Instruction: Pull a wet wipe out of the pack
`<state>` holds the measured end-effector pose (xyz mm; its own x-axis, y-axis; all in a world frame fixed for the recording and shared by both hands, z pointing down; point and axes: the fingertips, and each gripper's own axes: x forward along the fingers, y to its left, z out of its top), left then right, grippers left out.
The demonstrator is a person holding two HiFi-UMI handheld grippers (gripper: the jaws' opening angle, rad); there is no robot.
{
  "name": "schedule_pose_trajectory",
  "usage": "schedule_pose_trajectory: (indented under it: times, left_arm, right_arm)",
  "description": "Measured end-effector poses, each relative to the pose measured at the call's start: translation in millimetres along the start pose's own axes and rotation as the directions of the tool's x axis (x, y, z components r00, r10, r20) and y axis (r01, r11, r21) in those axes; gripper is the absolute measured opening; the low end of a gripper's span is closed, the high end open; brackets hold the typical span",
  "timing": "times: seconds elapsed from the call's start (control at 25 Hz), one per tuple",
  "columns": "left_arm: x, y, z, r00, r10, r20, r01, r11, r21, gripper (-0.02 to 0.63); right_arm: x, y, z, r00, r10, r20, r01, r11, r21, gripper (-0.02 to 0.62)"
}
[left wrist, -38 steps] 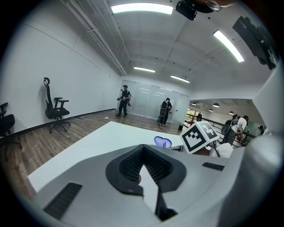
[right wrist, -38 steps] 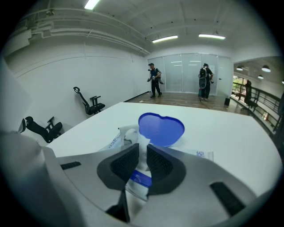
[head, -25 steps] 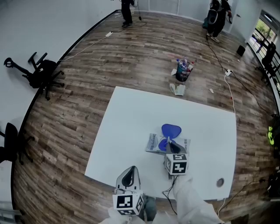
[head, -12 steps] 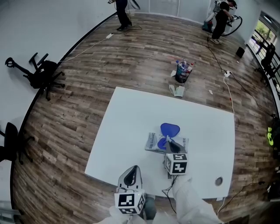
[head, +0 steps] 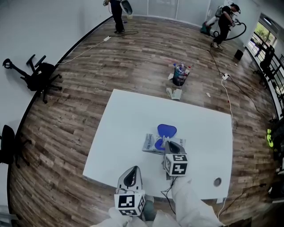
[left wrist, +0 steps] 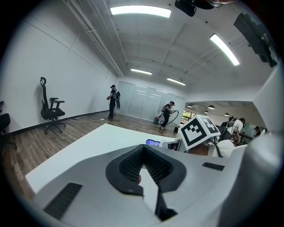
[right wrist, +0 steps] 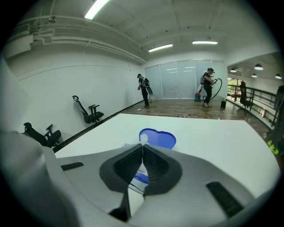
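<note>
A pack of wet wipes (head: pixel 152 144) is seen lying flat near the middle of a white table (head: pixel 133 119), with its blue lid (head: pixel 167 131) flipped open at 12 o'clock from the pack. The right gripper (head: pixel 167 142) is held over the pack's opening, just short of the lid. In the right gripper view its jaws are pressed together, and a small white tuft of a wipe (right wrist: pixel 143 138) is pinched at their tips, in front of the blue lid (right wrist: pixel 160 138). How far the wipe is drawn out cannot be told. The left gripper (head: pixel 132 174) is held at 7 o'clock from the pack, over the table's near edge and well apart from the pack. In the left gripper view its jaws are shut against each other, with nothing caught between them. A round hole (head: pixel 217 181) is set in the tabletop at 4 o'clock from the pack. On the wooden floor (head: pixel 80 111), a bucket of bottles (head: pixel 179 74) stands at 12 o'clock beyond the table, and a tipped-over office chair (head: pixel 35 75) lies at 10 o'clock by the wall. Two people (head: pixel 116 13) are seen standing at the far end of the room.
</note>
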<state>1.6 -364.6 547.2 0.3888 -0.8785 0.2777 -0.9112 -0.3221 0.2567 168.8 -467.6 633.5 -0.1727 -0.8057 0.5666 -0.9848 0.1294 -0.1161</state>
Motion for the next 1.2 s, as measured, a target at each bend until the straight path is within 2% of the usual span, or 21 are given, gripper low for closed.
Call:
schedule_pose_trajectory:
  times: [1.2]
  left_arm:
    - [-13.5,-21.8,15.3,0.997,-0.069,0.041,0.068,0.997,0.026,0.000]
  right_arm:
    - [-48.1,-2.2,47.7,0.991,-0.037,0.128,0.034,0.999,0.029,0.015]
